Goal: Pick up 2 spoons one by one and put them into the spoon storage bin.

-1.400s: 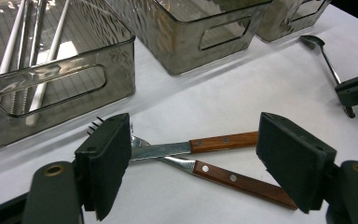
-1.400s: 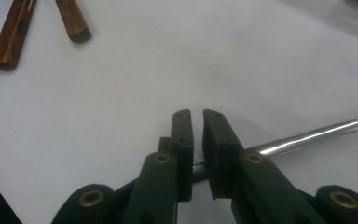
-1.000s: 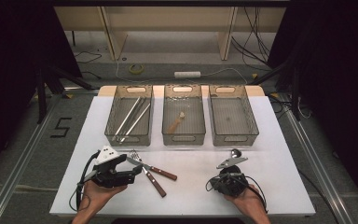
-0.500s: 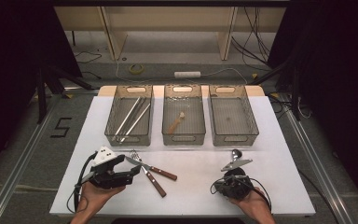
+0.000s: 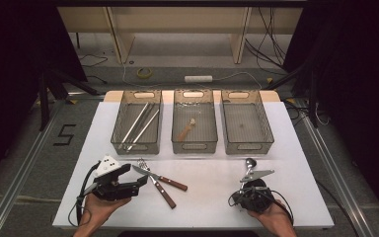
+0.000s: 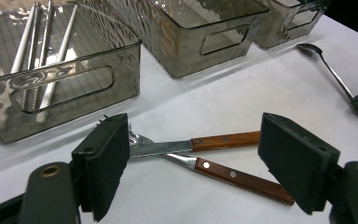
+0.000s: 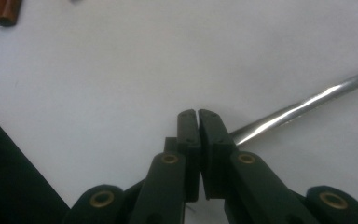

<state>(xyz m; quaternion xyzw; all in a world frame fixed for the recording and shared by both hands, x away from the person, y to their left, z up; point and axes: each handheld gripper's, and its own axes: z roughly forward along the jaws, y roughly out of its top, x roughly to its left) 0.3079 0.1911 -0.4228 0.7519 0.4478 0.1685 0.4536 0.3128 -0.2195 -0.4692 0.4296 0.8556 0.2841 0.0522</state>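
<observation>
A fork and a knife, both with wooden handles, lie crossed on the white table. My left gripper is open wide, its jaws standing either side of them without touching. From above, the left gripper sits just left of the knife and fork. My right gripper is shut, tips down on the table with nothing between them. A metal spoon's handle runs out from beside its right jaw. The spoon lies just beyond the right gripper.
Three smoky clear bins stand in a row at the back. The left bin holds several long white and metal sticks. The middle bin holds a small wooden-handled utensil. The right bin looks bare. Cables trail from both grippers.
My right gripper has drifted a little to the right and toward the table's front edge. The left gripper has stayed beside the knife and fork.
</observation>
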